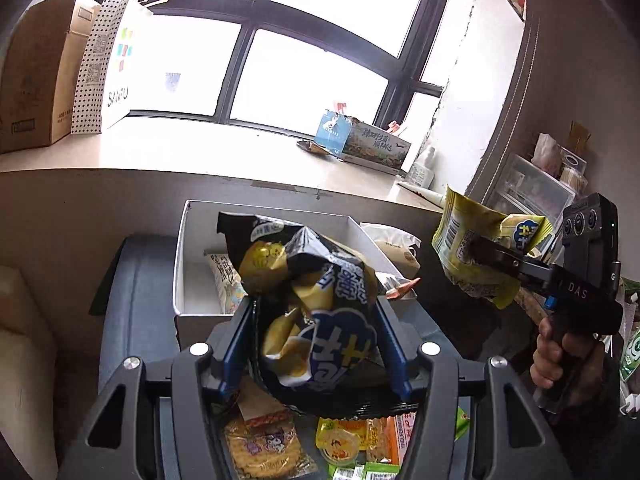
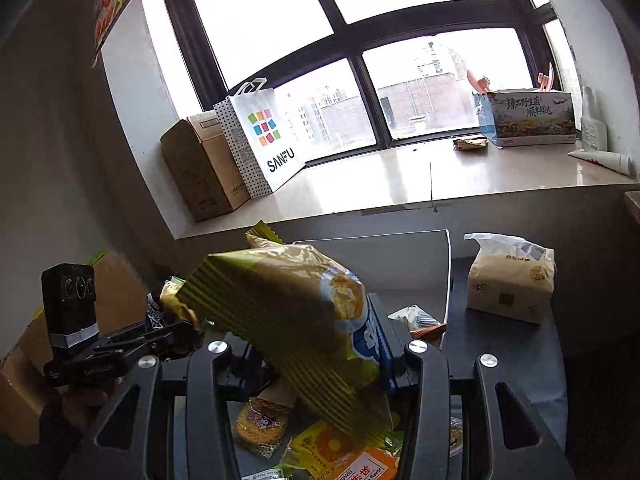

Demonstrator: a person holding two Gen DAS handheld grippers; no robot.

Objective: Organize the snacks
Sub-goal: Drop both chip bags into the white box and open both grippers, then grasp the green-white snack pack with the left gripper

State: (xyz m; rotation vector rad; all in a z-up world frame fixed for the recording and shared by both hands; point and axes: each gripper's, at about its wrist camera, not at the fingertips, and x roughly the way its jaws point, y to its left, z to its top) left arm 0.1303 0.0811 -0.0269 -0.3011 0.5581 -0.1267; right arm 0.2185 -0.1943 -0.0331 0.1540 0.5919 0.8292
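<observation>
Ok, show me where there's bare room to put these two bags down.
Free: the white box's left floor, beside the packet inside it; the sill between the SANFU bag and the printed carton.
Crowded: the snack pile below both jaws, and the box's right side.

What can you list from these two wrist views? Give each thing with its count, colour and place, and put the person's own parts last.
crumpled black-and-yellow chip bag: 1, black and yellow, between the left gripper's fingers.
glossy yellow-green chip bag: 1, yellow-green, held by the right gripper.
open white cardboard box: 1, white, ahead on the dark surface, a packet inside.
soft white tissue pack: 1, white, right of the box.
small flat snack packets: several, yellow, orange, green, below the grippers.
white SANFU paper bag: 1, white, dotted sides, windowsill.
brown cardboard carton: 1, brown, beside the paper bag.
printed box: 1, blue-ended, windowsill right.
left gripper: 1, black.
right gripper: 1, black.
hand: 1, on the right gripper's handle.
</observation>
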